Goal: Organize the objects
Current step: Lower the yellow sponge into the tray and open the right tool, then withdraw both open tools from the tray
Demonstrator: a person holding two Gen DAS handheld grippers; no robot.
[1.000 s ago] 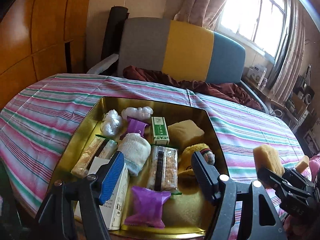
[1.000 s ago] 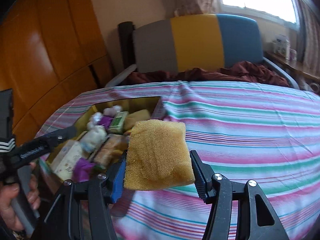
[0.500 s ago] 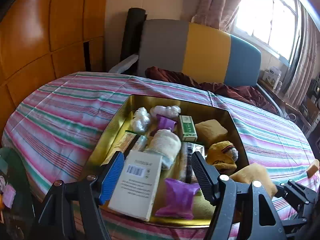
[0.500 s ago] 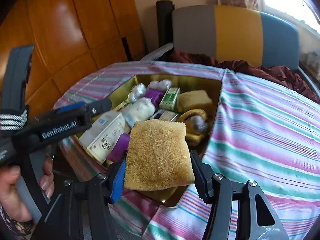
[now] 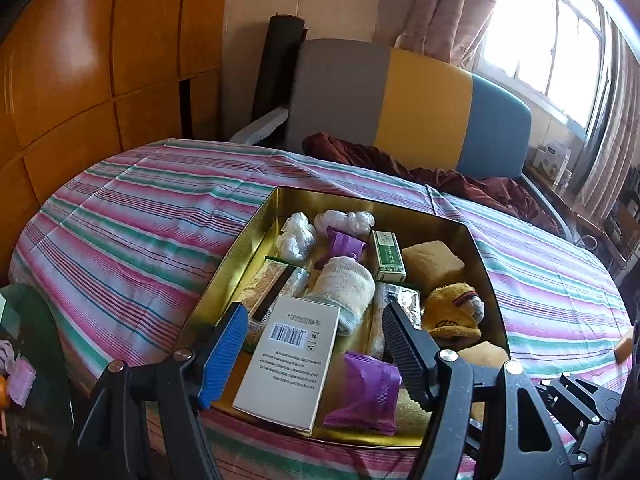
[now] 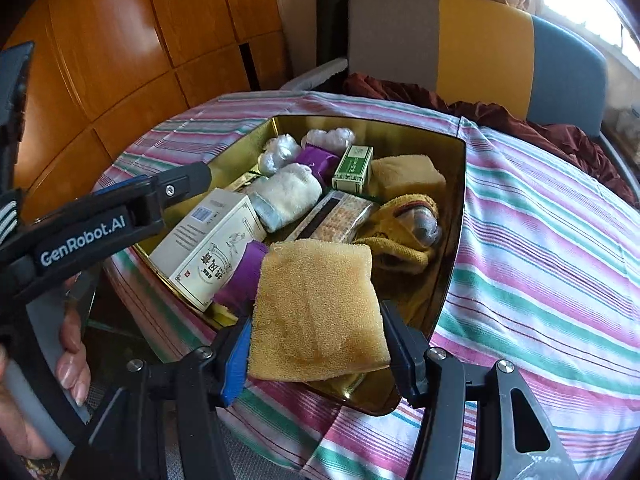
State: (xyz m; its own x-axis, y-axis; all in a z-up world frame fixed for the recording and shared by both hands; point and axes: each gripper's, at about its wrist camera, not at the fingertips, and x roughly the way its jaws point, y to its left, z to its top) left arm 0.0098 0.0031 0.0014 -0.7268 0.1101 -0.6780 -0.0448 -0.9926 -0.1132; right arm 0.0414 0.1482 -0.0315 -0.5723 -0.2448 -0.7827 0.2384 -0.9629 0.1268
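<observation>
Over the near right corner of the gold-coloured rectangular metal tin (image 6: 452, 216), which sits on the striped pink, green and white tablecloth (image 6: 540, 240): one yellow-tan square sponge (image 6: 316, 312), clamped flat between the jaws of the right gripper (image 6: 316, 350), broad face up, long axis running away from the fingers toward the tin's middle. Drop point, by judgement: straight below and slightly ahead, onto the crowded near end of the tin. The right hand is the nearer one.

Left gripper (image 5: 316, 344): jaws wide, holding nothing, hovering over the tin's near edge above the white cardboard box with a barcode (image 5: 290, 364).

Legible writing: "GenRobot.AI" in white on the left gripper's black body in the right wrist view; large Chinese characters on the white box's side, not read with certainty; the small green and white carton (image 6: 354, 168) carries print too small to read.
</observation>
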